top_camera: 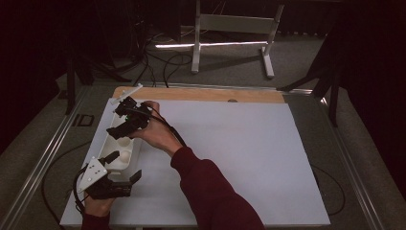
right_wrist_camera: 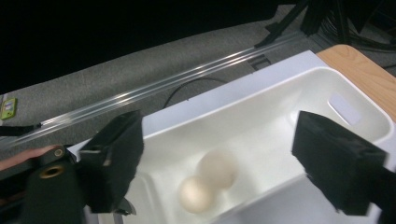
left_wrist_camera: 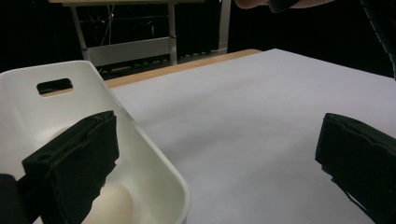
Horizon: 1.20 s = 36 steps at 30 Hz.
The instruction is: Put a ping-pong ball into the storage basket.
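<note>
A white bin [top_camera: 111,143] stands at the left side of the white tabletop [top_camera: 230,153]. Two white balls [right_wrist_camera: 217,167] [right_wrist_camera: 196,193] lie side by side on the bin's [right_wrist_camera: 261,121] floor. My right gripper [top_camera: 120,129] hovers over the bin's far half, open, with nothing between its jaws [right_wrist_camera: 219,140]. My left gripper [top_camera: 123,166] is at the bin's near end, open wide. One of its jaws is inside the bin [left_wrist_camera: 154,154] above a ball [left_wrist_camera: 109,205], the other outside over the table; its midpoint [left_wrist_camera: 217,140] is over the table beside the rim.
A wooden strip [top_camera: 201,93] runs along the table's far edge. Beyond it, a white frame stand [top_camera: 230,28] and cables [top_camera: 158,62] sit on the floor. Metal rails [top_camera: 43,158] flank the table. The right arm's red sleeve [top_camera: 210,191] crosses the near middle.
</note>
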Motion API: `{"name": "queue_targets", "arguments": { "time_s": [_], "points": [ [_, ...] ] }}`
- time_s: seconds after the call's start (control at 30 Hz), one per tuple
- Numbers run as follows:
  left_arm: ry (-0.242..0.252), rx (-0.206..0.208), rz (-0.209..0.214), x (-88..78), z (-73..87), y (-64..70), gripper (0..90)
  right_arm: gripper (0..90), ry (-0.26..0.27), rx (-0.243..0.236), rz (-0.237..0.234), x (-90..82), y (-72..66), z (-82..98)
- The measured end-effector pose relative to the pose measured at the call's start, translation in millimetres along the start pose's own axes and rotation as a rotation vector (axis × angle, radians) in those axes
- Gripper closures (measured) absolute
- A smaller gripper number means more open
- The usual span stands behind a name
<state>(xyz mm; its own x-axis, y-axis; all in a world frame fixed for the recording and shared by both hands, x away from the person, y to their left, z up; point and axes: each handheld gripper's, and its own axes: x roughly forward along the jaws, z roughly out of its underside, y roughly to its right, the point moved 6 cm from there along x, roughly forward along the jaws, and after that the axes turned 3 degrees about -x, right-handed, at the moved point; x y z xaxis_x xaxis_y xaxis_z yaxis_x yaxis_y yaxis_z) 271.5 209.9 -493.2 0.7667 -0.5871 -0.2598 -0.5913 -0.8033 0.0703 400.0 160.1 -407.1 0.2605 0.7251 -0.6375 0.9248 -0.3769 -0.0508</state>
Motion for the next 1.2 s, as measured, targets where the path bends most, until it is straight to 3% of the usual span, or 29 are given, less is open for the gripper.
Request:
{"name": "queue_targets", "arguments": {
  "time_s": [0.17, 0.47, 1.2],
  "points": [
    [-0.004, 0.002, 0.000, 0.5, 0.2, 0.2, 0.3, 9.8, -0.005, -0.007, -0.007, -6.5, -0.3, 3.3],
    [-0.008, 0.006, -0.001, 1.2, 0.4, 0.4, 0.3, 8.7, 0.007, -0.019, -0.024, -19.2, -1.8, 6.6],
    [-0.015, 0.008, -0.010, 2.5, 1.0, 0.2, 0.3, 8.6, 0.015, -0.021, 0.031, -54.5, 16.3, 33.4]
  ]
}}
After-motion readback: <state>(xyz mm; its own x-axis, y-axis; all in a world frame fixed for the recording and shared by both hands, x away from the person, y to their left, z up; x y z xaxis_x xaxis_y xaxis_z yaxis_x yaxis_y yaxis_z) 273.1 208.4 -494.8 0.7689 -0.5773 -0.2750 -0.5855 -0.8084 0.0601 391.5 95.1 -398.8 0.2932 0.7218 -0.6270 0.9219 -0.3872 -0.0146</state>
